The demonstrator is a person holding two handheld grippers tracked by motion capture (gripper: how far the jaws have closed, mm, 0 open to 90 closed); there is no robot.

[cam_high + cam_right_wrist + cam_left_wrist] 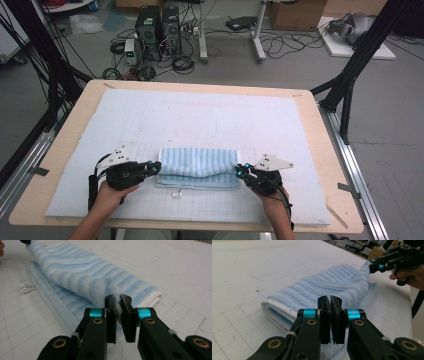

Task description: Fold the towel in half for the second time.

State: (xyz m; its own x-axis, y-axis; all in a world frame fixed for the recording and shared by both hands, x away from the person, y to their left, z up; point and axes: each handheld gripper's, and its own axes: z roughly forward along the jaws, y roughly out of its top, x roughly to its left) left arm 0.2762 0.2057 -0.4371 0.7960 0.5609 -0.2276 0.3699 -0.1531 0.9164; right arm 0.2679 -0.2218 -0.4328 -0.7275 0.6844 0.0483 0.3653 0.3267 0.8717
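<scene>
Towel [198, 162] on mat [150, 115], btwn both tools.

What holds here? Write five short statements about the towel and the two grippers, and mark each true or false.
1. The towel is blue and white striped. True.
2. The right gripper is shut on a fold of the towel. True.
3. The left gripper is at the towel's far edge. False: it is at the towel's left end, on the near side of the table.
4. The towel lies spread flat in one layer. False: it is folded, with an upper layer lifted over a lower one.
5. A small white tag lies by the towel's near edge. True.
</scene>
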